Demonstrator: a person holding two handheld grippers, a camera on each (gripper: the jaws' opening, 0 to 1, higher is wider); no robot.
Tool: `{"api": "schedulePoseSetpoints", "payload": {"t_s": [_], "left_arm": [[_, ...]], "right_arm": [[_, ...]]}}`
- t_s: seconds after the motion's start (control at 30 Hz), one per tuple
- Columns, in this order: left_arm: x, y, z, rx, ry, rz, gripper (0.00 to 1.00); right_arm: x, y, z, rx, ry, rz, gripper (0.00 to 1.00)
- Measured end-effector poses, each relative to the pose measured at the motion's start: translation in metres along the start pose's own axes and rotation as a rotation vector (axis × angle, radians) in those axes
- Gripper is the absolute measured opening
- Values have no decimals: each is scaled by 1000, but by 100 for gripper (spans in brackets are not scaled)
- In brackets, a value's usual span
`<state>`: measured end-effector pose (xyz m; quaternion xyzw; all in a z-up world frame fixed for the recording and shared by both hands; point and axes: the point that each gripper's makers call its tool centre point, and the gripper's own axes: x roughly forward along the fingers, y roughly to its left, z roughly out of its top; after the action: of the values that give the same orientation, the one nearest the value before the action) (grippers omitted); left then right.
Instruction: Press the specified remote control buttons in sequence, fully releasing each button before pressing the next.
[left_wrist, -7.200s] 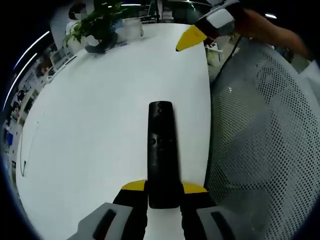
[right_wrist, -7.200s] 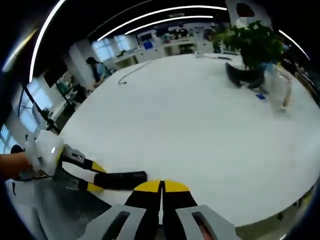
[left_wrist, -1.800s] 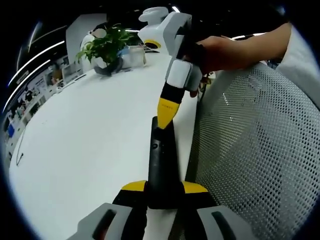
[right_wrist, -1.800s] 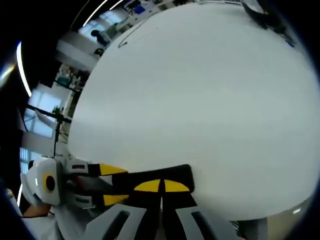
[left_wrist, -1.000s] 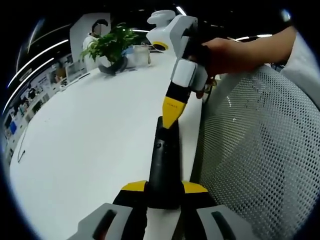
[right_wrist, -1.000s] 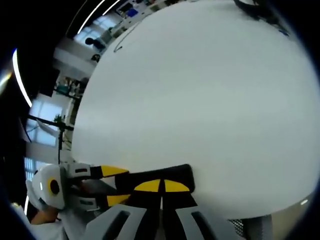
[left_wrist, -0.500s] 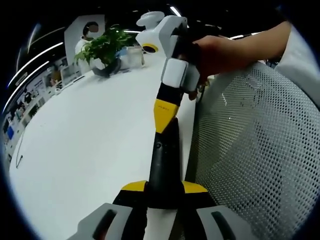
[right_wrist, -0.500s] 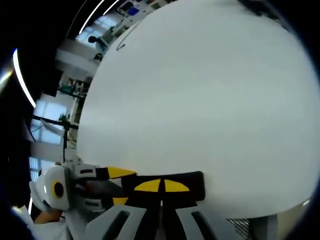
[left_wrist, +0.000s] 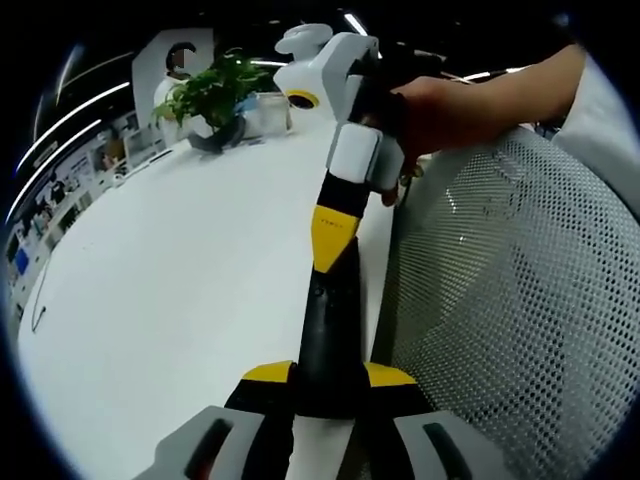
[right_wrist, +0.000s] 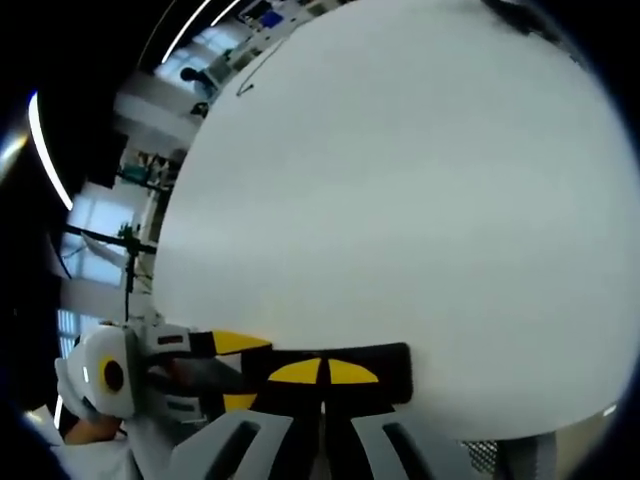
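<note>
Black remote (left_wrist: 328, 330) sits clamped in left claw (left_wrist: 328, 378).

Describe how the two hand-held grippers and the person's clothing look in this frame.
The left hand-held gripper has black jaws with yellow tips on grey mounts. The right hand-held gripper has a white, blocky body with a yellow disc on a rounded white part, a black section and a yellow tip. Its own view shows yellow pads on black jaws with grey mounts. A white sleeve covers the upper arm.

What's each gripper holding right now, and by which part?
The left gripper clamps the black remote by its near end. The right gripper holds nothing; its shut yellow tips rest on the remote's upper face.
</note>
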<state>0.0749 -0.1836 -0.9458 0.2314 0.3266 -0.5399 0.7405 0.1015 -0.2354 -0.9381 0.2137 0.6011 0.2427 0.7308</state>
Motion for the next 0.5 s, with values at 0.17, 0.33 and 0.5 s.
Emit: {"api": "schedulePoseSetpoints", "payload": {"t_s": [0.17,0.33,0.5], "left_arm": [[0,0,0,0,-1,1,24],[0,0,1,-2,-5,2,24],[0,1,1,-1,-6,3,24]], "right_arm": [[0,1,0,-11,-7,0,0],[0,0,1,6,-8,8,0],[1,0,2,5,-10,1,0]]}}
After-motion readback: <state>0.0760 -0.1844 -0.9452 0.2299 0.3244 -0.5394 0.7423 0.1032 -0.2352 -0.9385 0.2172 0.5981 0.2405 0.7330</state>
